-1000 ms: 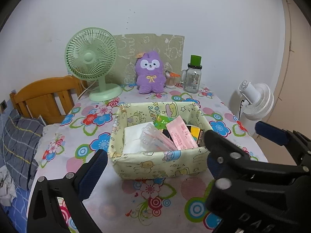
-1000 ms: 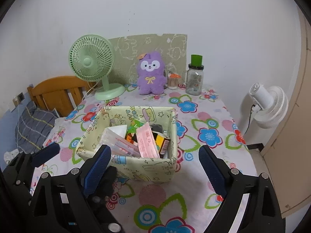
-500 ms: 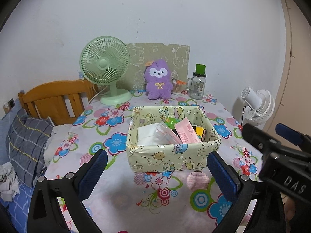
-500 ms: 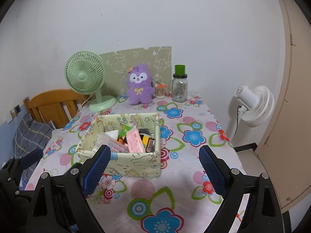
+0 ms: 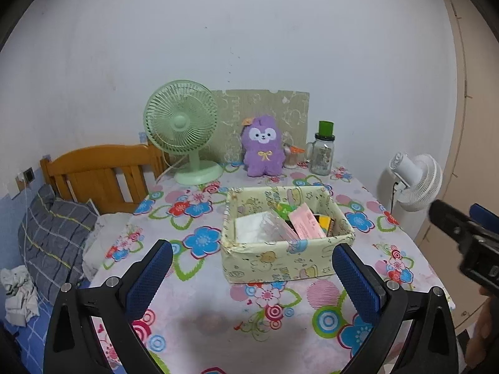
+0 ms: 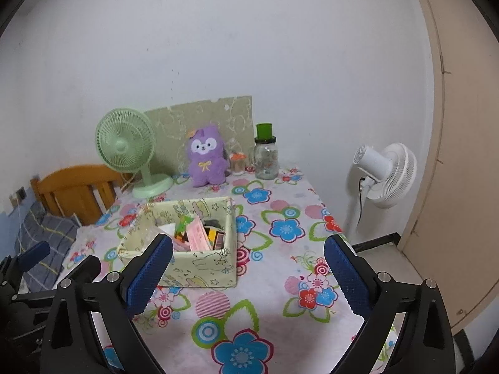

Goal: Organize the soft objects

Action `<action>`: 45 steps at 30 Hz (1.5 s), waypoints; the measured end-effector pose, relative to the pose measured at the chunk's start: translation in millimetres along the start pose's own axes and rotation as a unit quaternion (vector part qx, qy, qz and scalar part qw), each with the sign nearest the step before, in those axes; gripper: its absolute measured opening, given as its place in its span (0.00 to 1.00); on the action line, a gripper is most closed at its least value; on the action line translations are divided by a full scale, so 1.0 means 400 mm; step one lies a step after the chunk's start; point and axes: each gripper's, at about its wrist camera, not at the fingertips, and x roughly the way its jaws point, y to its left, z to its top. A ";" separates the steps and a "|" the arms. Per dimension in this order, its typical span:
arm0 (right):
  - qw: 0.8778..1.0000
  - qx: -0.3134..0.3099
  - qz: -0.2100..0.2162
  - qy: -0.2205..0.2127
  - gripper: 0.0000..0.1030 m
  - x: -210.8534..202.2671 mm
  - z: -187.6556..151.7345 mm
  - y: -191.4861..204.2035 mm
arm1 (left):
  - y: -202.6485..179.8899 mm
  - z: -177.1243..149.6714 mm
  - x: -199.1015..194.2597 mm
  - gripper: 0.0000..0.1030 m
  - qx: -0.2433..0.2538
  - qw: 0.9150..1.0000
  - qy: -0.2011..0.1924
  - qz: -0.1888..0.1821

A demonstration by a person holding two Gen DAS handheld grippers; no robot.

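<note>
A purple plush toy (image 5: 263, 148) (image 6: 205, 157) sits upright at the back of the flowered table, against a green panel. A pale yellow fabric box (image 5: 287, 258) (image 6: 202, 268) filled with packets and small items stands mid-table. My left gripper (image 5: 249, 249) is open and empty, hovering short of the box's front wall. My right gripper (image 6: 248, 240) also holds nothing; its jaws are opening wide, with the box ahead and to its left. Each gripper shows at the edge of the other's view, the right gripper (image 5: 461, 233) and the left gripper (image 6: 34, 255).
At the back stand a green desk fan (image 5: 184, 131) and a glass jar with a green lid (image 5: 324, 152). A white floor fan (image 6: 383, 174) stands off the table's right edge. A wooden headboard (image 5: 99, 174) and plaid pillow (image 5: 53, 237) lie left.
Both grippers have pulled back and up from the box, which now looks smaller and farther. The right gripper has slid toward the right edge of the left wrist view.
</note>
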 end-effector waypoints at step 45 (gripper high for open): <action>0.999 -0.016 0.029 -0.028 1.00 -0.026 0.009 0.021 | 0.008 0.024 -0.025 1.00 -0.009 0.999 -0.032 -0.004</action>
